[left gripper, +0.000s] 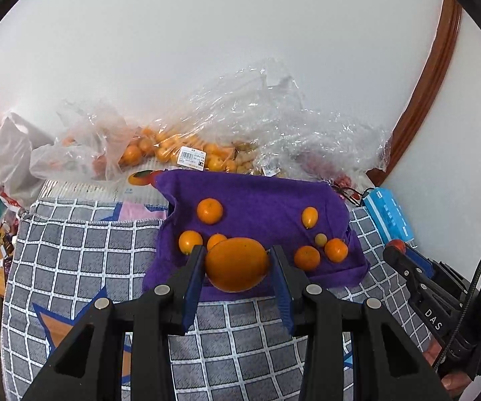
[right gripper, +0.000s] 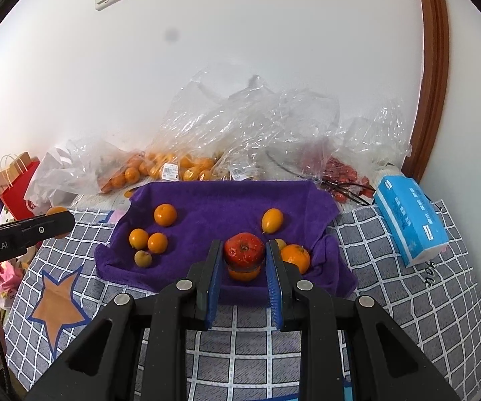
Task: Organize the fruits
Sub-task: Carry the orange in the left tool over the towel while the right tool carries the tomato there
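The left gripper (left gripper: 237, 260) has its jaws clamped on a big orange (left gripper: 237, 264), and the right gripper (right gripper: 244, 255) is pinched tight on a small red apple-like fruit (right gripper: 244, 250), both held just over the near edge of the purple towel (right gripper: 227, 200). Scattered on that towel are a handful of small oranges (left gripper: 209, 211) and an oval kumquat (right gripper: 272, 220). The towel sits on a grey checked cloth (right gripper: 240, 361), with crinkly clear bags of fruit (right gripper: 180, 167) against the wall and a blue tissue pack (right gripper: 407, 220) off right.

Large orange (left gripper: 237, 264) and red apple (right gripper: 244, 250) aloft above scattered small oranges (right gripper: 165, 215) on purple towel (right gripper: 220, 200).
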{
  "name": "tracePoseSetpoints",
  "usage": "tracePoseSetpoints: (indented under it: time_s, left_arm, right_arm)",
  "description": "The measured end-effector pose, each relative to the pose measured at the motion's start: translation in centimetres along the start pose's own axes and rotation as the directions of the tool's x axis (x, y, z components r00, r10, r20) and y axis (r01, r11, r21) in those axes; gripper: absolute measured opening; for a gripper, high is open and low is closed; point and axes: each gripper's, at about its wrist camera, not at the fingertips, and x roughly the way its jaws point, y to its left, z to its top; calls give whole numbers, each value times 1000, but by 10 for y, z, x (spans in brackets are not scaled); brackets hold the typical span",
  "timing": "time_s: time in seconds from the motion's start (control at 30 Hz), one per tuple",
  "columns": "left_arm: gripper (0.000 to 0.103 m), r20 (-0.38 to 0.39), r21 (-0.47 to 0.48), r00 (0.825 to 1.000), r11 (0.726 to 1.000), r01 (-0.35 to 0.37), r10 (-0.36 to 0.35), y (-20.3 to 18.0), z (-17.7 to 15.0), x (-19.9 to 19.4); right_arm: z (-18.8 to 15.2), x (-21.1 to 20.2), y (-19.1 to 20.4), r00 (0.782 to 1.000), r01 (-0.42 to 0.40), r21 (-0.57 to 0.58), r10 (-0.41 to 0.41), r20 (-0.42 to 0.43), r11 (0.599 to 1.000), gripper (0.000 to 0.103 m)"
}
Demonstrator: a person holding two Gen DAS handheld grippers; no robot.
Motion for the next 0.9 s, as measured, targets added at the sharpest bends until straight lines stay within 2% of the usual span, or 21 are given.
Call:
tracePoseSetpoints:
  time_s: [0.47, 0.9]
  left_arm:
    - [37, -16, -39, 1000, 999, 1, -2, 22, 17, 28]
    - [37, -46, -45, 999, 999, -3, 1, 30, 28, 68]
  right_arm:
    - [17, 30, -7, 1000, 5, -7, -5, -5, 1000, 25]
    - [24, 77, -13, 999, -15, -6, 15, -39, 1000, 25]
